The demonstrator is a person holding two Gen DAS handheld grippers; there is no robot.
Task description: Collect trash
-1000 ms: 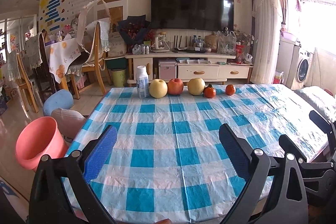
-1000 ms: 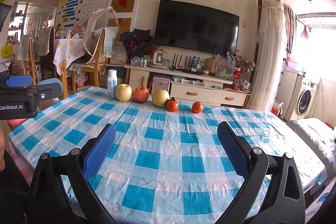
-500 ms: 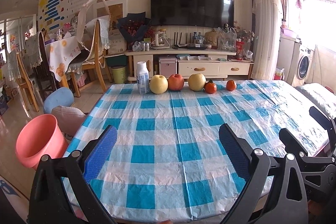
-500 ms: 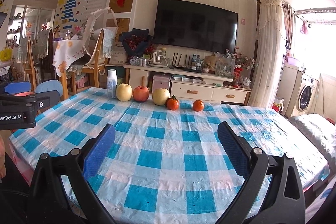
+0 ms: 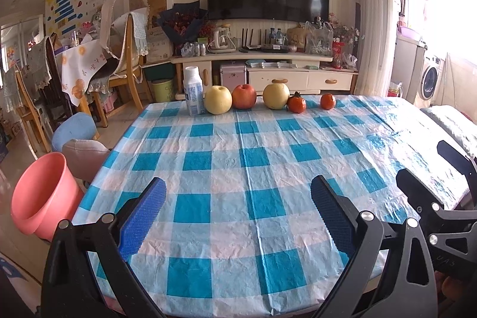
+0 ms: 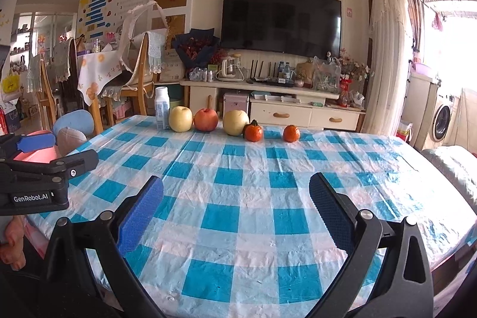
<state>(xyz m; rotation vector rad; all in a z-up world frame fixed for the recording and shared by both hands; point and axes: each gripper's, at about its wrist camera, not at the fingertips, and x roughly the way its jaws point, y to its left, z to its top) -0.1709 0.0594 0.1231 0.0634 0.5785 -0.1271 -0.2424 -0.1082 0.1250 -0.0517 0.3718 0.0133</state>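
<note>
Closest to me, the left hand-held gripper (image 5: 237, 200) and the right hand-held gripper (image 6: 235, 200) both hover spread wide over the checked worktop (image 5: 256, 198), pinching nothing. Down at the left edge sits a pink bin (image 5: 41, 195) – its inside is hidden. At the far edge the white bottle (image 5: 193, 90) stands upright, long axis vertical, cap up, just beside a row of fruit (image 5: 244, 96). If that bottle is the trash, it is not yet collected
</note>
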